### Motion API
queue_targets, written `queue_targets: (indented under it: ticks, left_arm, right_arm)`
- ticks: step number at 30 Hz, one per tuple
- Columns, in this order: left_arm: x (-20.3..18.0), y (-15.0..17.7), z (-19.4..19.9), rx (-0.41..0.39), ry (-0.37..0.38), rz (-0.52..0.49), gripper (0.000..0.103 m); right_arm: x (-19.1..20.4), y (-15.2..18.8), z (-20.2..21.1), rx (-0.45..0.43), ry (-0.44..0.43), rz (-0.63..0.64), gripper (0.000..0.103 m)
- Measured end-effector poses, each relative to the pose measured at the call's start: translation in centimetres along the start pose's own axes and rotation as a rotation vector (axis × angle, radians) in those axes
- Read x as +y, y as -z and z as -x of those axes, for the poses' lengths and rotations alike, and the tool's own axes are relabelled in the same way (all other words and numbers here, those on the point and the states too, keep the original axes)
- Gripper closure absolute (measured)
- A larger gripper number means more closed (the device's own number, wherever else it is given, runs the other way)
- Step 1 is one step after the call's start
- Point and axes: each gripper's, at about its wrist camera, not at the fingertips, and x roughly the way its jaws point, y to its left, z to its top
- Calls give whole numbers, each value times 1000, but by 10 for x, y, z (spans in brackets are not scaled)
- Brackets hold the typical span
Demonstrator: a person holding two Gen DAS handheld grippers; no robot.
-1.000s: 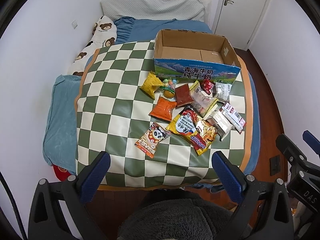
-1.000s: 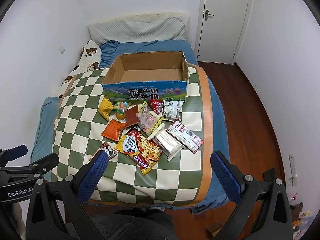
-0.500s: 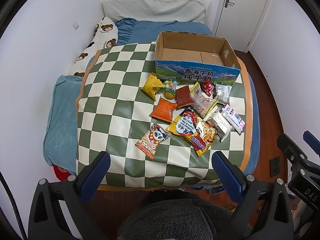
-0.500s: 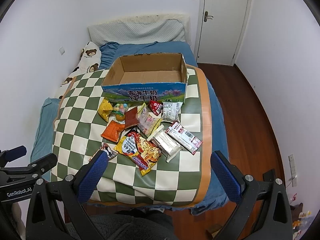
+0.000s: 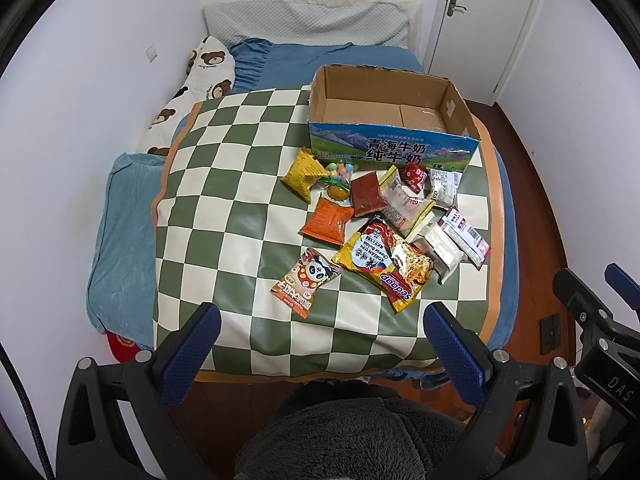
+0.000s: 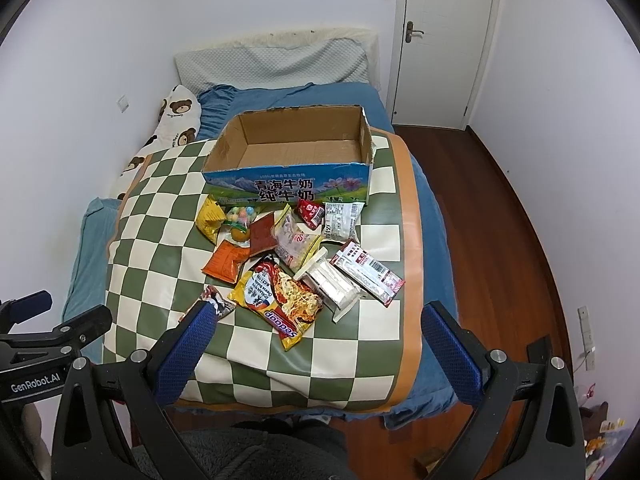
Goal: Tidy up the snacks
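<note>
Left wrist view: the left gripper (image 5: 320, 352) hangs above the near edge of the checked mat (image 5: 224, 208), jaws spread wide and holding nothing. The box (image 5: 394, 152), an open milk carton, stands at the mat's far right part. The snacks lie in a loose heap just in front of the box: a yellow bag (image 5: 305, 174) by its left corner, a candy pack (image 5: 339, 184) beside that, an orange packet (image 5: 329, 222) nearer, a brown packet (image 5: 366, 194), a small red pack (image 5: 414, 176) touching the box front. The noodle pack (image 5: 384, 260) lies nearest in the heap, with a panda packet (image 5: 306, 282) apart to its left. The right gripper shows only in part at the right edge.

Right wrist view: the right gripper (image 6: 316, 350) is likewise wide open and empty, above the mat's near edge. In front of the box (image 6: 292, 186) the heap spreads rightward to a white wafer pack (image 6: 332, 286) and a red-and-white bar (image 6: 366, 266). The noodle pack (image 6: 276, 302) lies just beyond the left finger (image 6: 188, 346), which hides part of the panda packet (image 6: 214, 300).
</note>
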Motion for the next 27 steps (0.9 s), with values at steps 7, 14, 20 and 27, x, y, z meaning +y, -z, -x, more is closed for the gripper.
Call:
queue_targets:
  ticks: [7,14,20,27]
  left_arm:
    - [-1,0,1,-1,0,0,0]
    - [-2,-2,0,5,4,0,0]
    - [18,-11,-47,21,-65,-37,0]
    - [39,-6,-177,187,-177,-210,0]
  right_arm:
    - [0,2,1,7,-6,-2,0]
    - [4,5,-7,22,-23,0,0]
    - [27,5,-66,68,-60,167,0]
    - [72,14,-214,271,-88,413,0]
